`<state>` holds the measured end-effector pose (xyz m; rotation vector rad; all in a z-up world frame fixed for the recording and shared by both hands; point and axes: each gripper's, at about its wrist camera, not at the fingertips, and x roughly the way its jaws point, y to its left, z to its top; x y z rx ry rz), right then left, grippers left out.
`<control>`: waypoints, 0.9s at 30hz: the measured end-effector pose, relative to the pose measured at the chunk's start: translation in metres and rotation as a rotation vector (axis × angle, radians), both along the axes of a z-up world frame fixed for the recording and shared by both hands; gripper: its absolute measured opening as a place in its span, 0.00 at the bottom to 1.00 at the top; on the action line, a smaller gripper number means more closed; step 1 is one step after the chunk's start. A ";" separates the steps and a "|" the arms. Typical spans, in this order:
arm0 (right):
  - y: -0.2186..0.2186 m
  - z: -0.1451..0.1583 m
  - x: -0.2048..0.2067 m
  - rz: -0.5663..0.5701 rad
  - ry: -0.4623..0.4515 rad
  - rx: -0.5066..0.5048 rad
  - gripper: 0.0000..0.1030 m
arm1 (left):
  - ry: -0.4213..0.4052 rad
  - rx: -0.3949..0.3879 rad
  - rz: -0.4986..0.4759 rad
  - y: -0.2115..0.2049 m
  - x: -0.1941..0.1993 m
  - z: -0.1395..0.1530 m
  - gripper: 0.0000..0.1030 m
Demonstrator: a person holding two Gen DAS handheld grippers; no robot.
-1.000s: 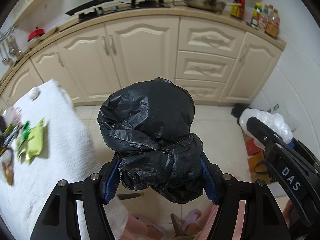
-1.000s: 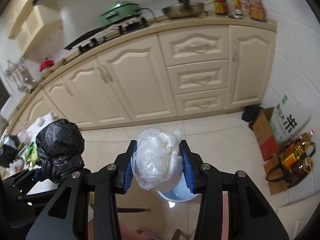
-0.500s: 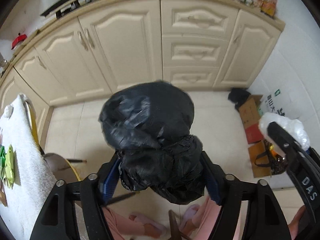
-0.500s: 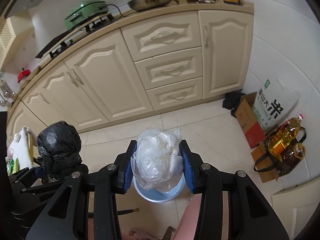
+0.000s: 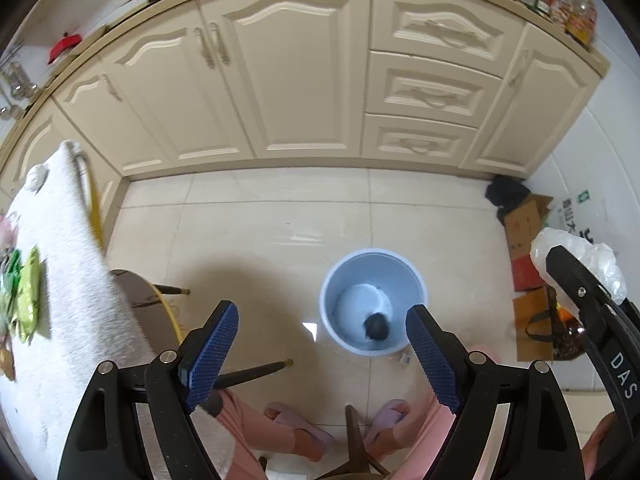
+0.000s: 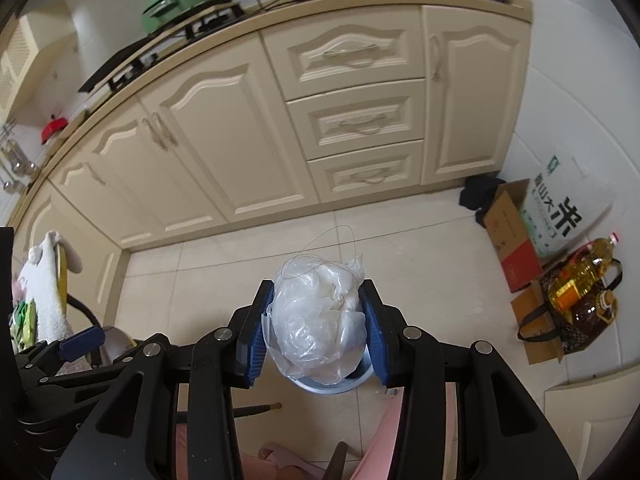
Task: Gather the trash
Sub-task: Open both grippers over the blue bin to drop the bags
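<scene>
A kitchen seen from two hand-held grippers pointing steeply down at a tiled floor, cream cabinets running along twelve o'clock; a pale blue bin (image 5: 374,300) stands on the floor just ahead of the person's slippered feet, and a crumpled black bag (image 5: 376,326) lies at its bottom, toward five o'clock inside the bin; the left gripper (image 5: 320,354) hangs above the bin with its blue-padded fingers spread wide and nothing between them; the right gripper (image 6: 318,334) has its fingers pinching a clear plastic bag (image 6: 320,320), held over the bin, whose rim shows just beneath it; at nine o'clock in the left view, a bench (image 5: 60,280) under a white cloth carries green wrappers (image 5: 26,292) and other scraps; so one piece of trash appears binned, one waits to be let go, and the bench litter seems left to collect; compared with a second ago, the black bag was clamped between the left fingers and filled that view; those fingers have just been opening, and it has dropped out; both views have tipped from the stove top down toward the floor.
</scene>
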<state>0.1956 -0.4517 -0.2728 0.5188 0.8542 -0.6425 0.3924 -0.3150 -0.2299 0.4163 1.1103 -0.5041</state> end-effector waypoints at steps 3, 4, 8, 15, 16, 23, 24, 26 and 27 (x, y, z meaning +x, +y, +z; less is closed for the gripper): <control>0.008 0.002 0.010 0.024 0.006 -0.001 0.43 | -0.015 0.003 0.029 0.013 -0.006 0.003 0.81; 0.010 0.002 0.012 0.031 0.004 -0.004 0.44 | -0.014 0.001 0.038 0.014 -0.006 0.002 0.81; 0.015 0.003 0.019 0.041 0.012 -0.001 0.73 | -0.010 0.000 0.061 0.023 -0.009 0.004 0.81; 0.017 0.002 0.017 0.020 0.023 0.010 0.84 | -0.004 -0.008 0.077 0.033 -0.010 0.006 0.84; 0.017 0.002 0.016 0.016 0.025 0.009 0.84 | -0.005 -0.010 0.076 0.034 -0.010 0.007 0.84; 0.023 0.004 0.009 0.006 0.048 -0.008 0.84 | -0.010 -0.016 0.078 0.047 -0.014 0.009 0.85; 0.025 0.006 0.008 0.005 0.048 -0.009 0.84 | -0.012 -0.019 0.079 0.049 -0.015 0.011 0.85; 0.027 0.009 0.006 -0.004 0.045 -0.010 0.84 | -0.015 -0.030 0.073 0.052 -0.018 0.012 0.85; 0.027 0.011 0.002 -0.026 0.041 -0.012 0.84 | -0.019 -0.027 0.070 0.053 -0.019 0.012 0.85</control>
